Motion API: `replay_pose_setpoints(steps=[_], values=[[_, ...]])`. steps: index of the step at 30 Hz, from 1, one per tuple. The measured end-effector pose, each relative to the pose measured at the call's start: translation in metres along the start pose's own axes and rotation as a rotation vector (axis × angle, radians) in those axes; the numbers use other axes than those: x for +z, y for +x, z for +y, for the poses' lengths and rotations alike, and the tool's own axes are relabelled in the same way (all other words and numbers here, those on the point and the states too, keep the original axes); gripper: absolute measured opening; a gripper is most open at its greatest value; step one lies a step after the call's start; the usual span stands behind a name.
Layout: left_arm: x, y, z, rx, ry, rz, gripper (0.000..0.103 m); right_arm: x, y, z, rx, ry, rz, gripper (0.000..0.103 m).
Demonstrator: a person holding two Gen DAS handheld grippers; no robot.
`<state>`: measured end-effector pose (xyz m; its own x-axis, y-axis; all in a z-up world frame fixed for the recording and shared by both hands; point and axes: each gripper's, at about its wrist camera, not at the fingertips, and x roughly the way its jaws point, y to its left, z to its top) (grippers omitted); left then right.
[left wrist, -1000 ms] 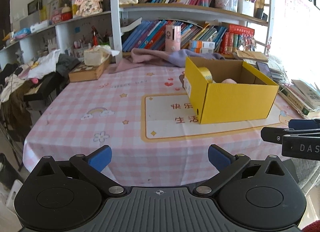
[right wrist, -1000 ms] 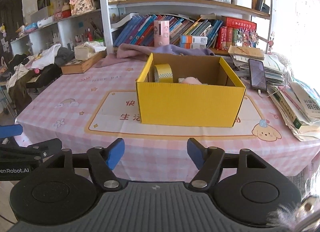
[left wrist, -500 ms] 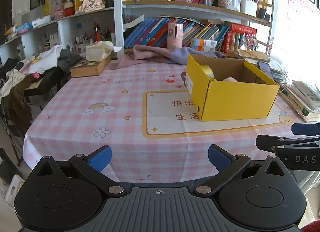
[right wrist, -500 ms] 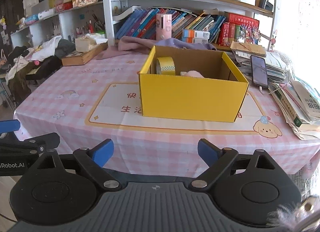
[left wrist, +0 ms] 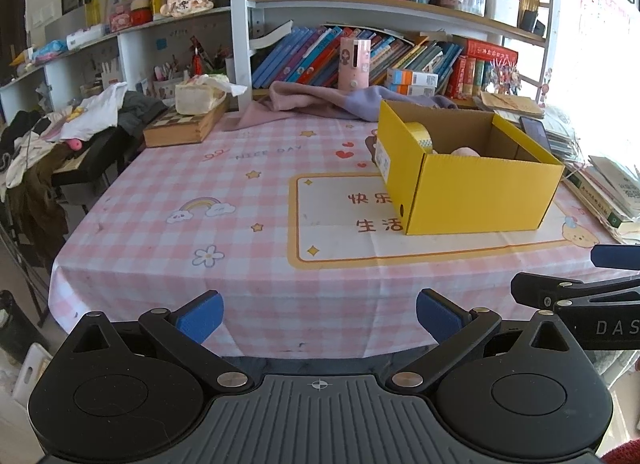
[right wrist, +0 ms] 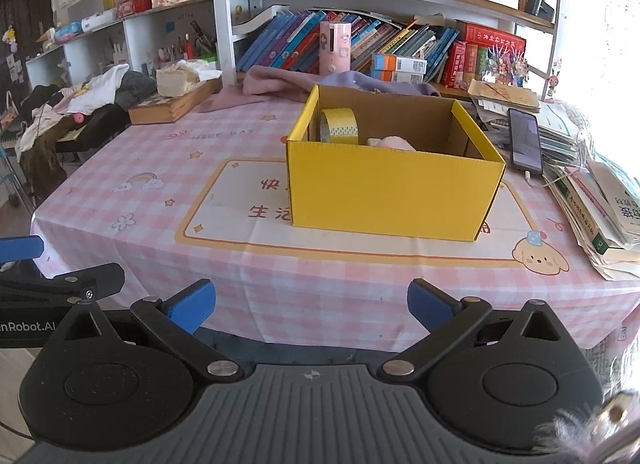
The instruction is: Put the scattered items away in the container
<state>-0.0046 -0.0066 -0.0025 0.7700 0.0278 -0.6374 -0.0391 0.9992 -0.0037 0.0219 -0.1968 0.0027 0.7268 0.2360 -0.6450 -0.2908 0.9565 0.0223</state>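
I hold my left gripper (left wrist: 318, 316) at the near edge of the table (left wrist: 240, 200), fingers wide and empty, and my right gripper (right wrist: 311, 304) the same way beside it. I think both wait back because nothing loose is left to pick. To the right, the box (right wrist: 392, 192) holds a tape roll (right wrist: 339, 126) at its far left and something pink (right wrist: 394, 143) in the middle.

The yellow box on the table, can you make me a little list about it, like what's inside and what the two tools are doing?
box: yellow box, open top, on the pink checked tablecloth
inside: yellow tape roll standing on edge at the left wall; something pink beside it, mostly hidden
left tool: open, empty, back from the table edge
right tool: open, empty, facing the box
beside box: phone on the papers
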Motion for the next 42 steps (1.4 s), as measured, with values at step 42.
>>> replay_pose_setpoints(steps=[42], values=[[-0.0027, 0.0085, 0.0061, -0.027, -0.021, 0.031, 0.103, -0.004, 0.01, 0.0003, -0.003, 0.006, 0.031, 0.103]])
